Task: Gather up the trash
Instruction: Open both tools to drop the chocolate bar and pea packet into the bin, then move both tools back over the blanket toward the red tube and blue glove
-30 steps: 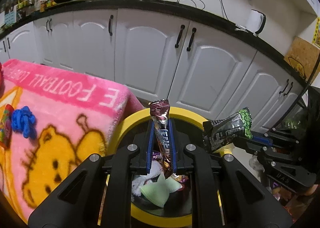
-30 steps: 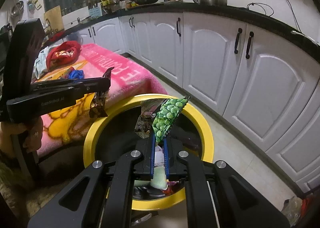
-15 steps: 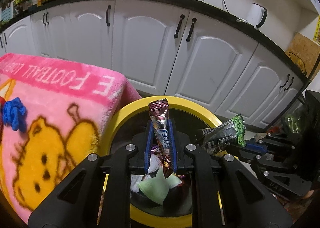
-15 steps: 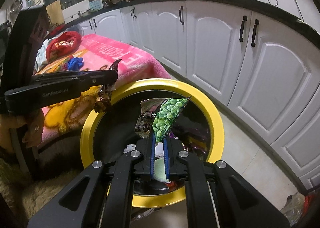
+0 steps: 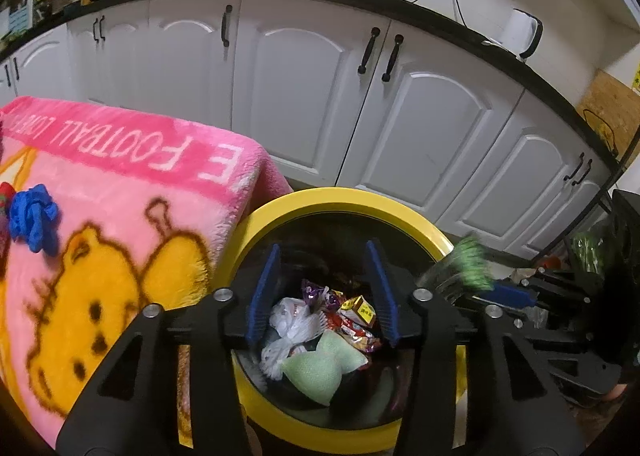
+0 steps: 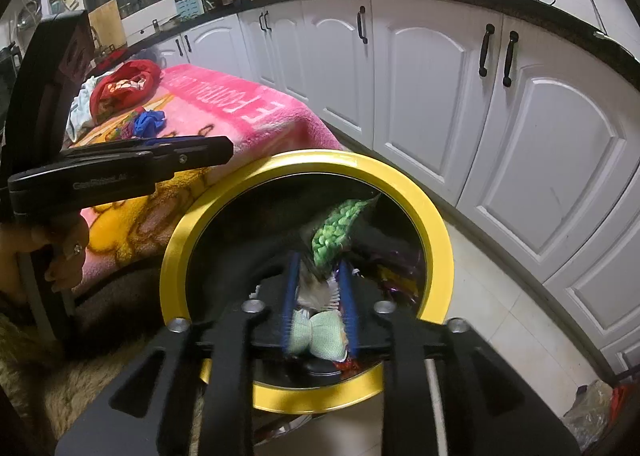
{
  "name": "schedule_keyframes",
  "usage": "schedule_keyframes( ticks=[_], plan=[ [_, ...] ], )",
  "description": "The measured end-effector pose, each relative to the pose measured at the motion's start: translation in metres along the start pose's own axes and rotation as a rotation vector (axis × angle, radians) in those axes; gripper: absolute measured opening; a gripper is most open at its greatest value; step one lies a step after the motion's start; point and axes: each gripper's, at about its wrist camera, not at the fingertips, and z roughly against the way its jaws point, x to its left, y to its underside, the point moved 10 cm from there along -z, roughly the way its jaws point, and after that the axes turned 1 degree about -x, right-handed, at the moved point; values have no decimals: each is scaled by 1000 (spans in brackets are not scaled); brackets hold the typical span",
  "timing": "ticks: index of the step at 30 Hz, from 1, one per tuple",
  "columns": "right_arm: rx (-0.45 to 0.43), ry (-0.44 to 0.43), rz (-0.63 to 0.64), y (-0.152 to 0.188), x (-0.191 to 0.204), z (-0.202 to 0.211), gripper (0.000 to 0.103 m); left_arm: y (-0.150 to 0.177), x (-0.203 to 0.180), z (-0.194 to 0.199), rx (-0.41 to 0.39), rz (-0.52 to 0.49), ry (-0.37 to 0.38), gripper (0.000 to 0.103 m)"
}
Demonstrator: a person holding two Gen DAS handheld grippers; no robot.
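A yellow-rimmed black trash bin [image 5: 348, 195] [image 6: 432, 215] stands on the floor beside the pink blanket. My left gripper [image 5: 324, 256] is open and empty above it. Wrappers, a white bag and a pale green cloth [image 5: 324, 368] lie inside. My right gripper [image 6: 318, 268] is open over the bin, and the green-printed wrapper [image 6: 336, 228] sits blurred between its parted blue pads, slipping down. The same wrapper [image 5: 468, 264] shows blurred at the right in the left wrist view.
A pink cartoon blanket [image 5: 100, 223] covers a surface left of the bin, with a blue scrap [image 5: 32, 215] and a red bundle [image 6: 120, 87] on it. White cabinets [image 5: 400, 115] run behind. A tiled floor [image 6: 500, 320] lies right of the bin.
My left gripper opened and its brown wrapper dropped into the bin. My right gripper has opened and the green wrapper is falling loose.
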Motion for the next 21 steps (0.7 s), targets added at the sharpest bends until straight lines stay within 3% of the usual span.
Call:
schedule_keyframes(
  ticks=[2,18,21],
  plan=[
    [-1,-1,1,0,1,0,25,0,2,2,-3,4,-5,44],
    [-69,46,-21,-13,-7,22,68,-7,16,28,-40,34,-38,92],
    [-84,56,-26,-17,-8,26,73,-9,19,35,-51,43,-48,92]
  ],
)
